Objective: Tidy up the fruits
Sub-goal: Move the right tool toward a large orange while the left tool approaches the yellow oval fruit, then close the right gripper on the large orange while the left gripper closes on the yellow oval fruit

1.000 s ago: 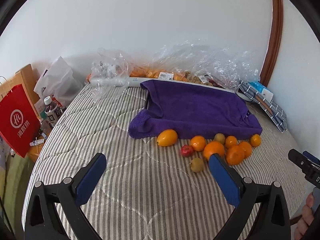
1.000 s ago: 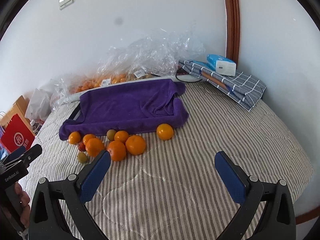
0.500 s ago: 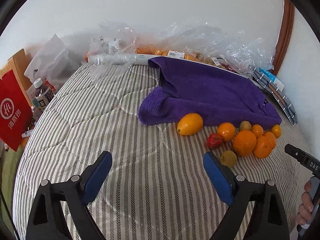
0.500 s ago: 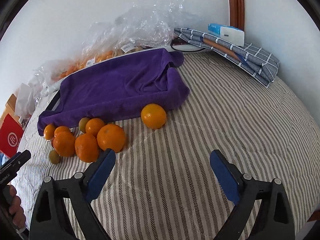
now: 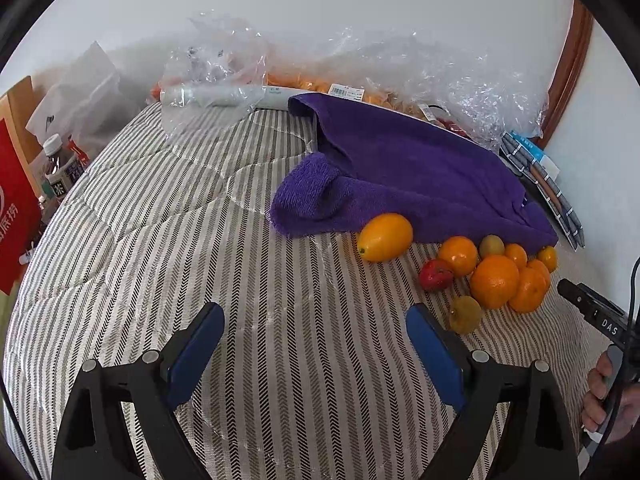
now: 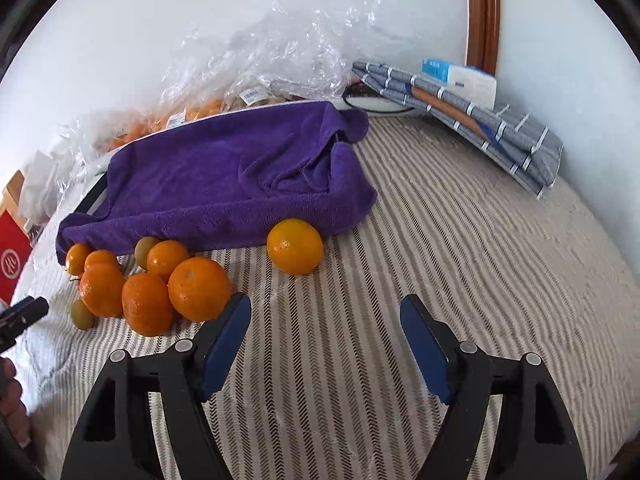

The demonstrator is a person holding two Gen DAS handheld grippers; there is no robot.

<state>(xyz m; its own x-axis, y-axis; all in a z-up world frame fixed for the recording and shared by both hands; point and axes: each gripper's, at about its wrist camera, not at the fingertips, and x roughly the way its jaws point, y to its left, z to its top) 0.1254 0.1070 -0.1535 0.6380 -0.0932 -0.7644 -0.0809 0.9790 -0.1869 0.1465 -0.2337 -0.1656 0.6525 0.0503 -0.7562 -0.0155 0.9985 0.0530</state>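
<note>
A row of fruit lies on the striped bed along the near edge of a purple towel (image 5: 404, 176). In the left wrist view I see a yellow oval fruit (image 5: 385, 237), a red fruit (image 5: 436, 274), a large orange (image 5: 494, 281) and a green-brown fruit (image 5: 465, 314). My left gripper (image 5: 316, 344) is open and empty, short of the yellow fruit. In the right wrist view a lone orange (image 6: 295, 246) sits apart from a cluster of oranges (image 6: 198, 289) at the left. My right gripper (image 6: 325, 332) is open and empty, just short of the lone orange.
Clear plastic bags (image 5: 420, 76) with more fruit lie behind the towel by the wall. A folded checked cloth (image 6: 480, 120) with a tissue box (image 6: 460, 80) lies back right. A red bag (image 5: 12, 208) and bottles (image 5: 60, 172) stand left of the bed.
Both grippers have moved forward and down toward the fruit, which now looks larger and nearer. Both stay open. No fruit has moved.
</note>
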